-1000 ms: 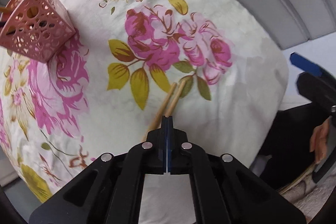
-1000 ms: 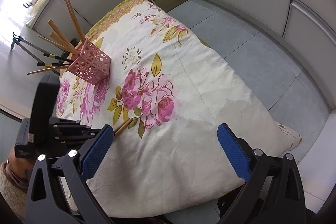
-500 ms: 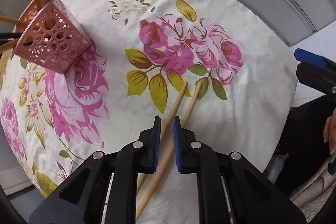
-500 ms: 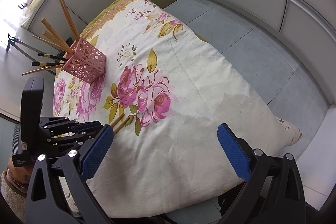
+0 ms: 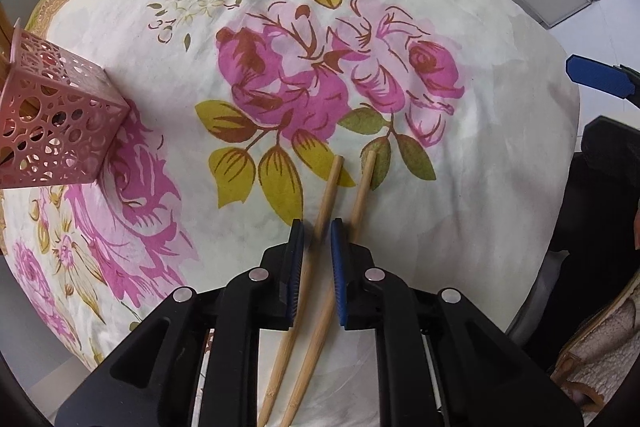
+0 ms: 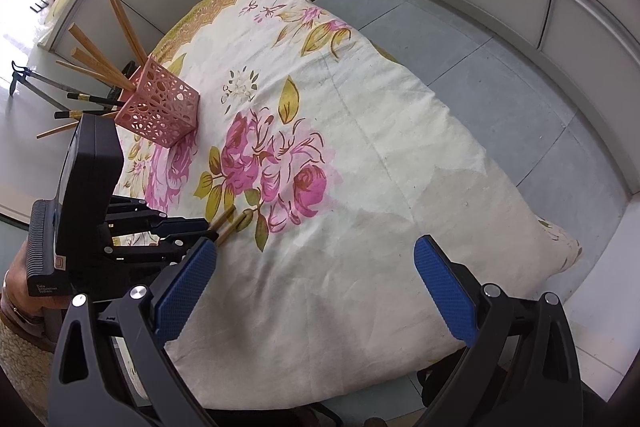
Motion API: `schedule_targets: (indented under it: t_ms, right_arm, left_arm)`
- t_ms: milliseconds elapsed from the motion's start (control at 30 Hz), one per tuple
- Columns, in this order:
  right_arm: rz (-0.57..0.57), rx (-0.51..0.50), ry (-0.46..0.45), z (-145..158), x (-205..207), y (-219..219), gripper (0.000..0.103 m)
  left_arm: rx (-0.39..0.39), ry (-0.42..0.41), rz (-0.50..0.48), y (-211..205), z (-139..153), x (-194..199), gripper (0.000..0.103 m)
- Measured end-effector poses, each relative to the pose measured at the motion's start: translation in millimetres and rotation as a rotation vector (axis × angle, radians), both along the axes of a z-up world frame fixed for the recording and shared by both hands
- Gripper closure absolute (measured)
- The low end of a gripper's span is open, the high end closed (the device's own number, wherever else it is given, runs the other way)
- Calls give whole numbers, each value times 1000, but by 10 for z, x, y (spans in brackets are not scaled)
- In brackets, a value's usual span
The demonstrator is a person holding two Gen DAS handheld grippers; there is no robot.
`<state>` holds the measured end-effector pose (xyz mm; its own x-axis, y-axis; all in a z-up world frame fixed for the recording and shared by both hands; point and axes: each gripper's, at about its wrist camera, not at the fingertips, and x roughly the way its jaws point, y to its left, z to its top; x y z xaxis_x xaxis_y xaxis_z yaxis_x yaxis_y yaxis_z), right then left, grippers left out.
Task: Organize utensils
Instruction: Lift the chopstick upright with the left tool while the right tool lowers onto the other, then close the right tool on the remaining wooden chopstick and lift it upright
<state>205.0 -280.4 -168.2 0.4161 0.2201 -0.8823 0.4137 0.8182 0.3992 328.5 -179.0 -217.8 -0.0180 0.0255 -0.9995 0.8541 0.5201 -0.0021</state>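
I am holding my left gripper (image 5: 316,227) straight down over the two wooden chopsticks (image 5: 320,227) that are lying side by side on the flowered cloth (image 5: 460,187); its blue pads are standing a narrow gap apart, having just been opening, and one chopstick is running up between them without being pinched, while the other is passing under the right-hand pad; the far tips of both sticks are resting on the printed leaves beneath the pink roses. Far to the left, the pink lattice holder (image 6: 160,107) is standing upright on the cloth with several more chopsticks (image 6: 104,63) fanning out of its top. I am keeping my right gripper (image 6: 316,291) above the near edge of the cloth, tilted downward, its jaws spread wide with nothing between them; in its view my left gripper is sitting at the near left, just beside the chopstick pair.
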Motion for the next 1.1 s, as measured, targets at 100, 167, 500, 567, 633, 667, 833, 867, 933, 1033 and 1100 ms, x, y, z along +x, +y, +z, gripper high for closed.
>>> schedule_targets:
  t_ms: [100, 167, 500, 567, 633, 667, 833, 867, 933, 1033, 1100]
  right_arm:
    - [1, -1, 0, 19, 3, 20, 7]
    - [5, 0, 3, 27, 29, 45, 7]
    - [71, 8, 167, -127, 396, 552, 7]
    - [55, 12, 216, -184, 484, 637, 7]
    - [25, 7, 263, -251, 559, 683, 13]
    - [12, 6, 291, -294, 591, 702, 15]
    - [-35, -49, 370, -442, 734, 820, 47]
    - [-36, -78, 368, -426, 769, 865, 50]
    - [-30, -133, 382, -421, 826, 971, 56]
    - [-12, -237, 378, -399, 878, 1163, 67]
    - [0, -292, 343, -375, 882, 1261, 79]
  left_arm:
    - [-34, -28, 72, 137, -5, 58, 96]
    - [-66, -68, 172, 295, -30, 36, 98]
    - [-464, -183, 789, 1746, 440, -85, 98]
    - [-525, -228, 818, 1915, 600, -161, 98]
    - [-579, -274, 817, 1949, 813, -291, 98]
    - [-600, -300, 812, 1975, 935, -301, 98]
    - [-693, -380, 792, 2116, 1346, -396, 98]
    - [-707, -384, 786, 2134, 1375, -403, 98]
    - [-731, -397, 786, 2217, 1485, -454, 98]
    - [-751, -419, 779, 2222, 1551, -487, 98]
    - [-757, -432, 779, 2211, 1562, -496, 98]
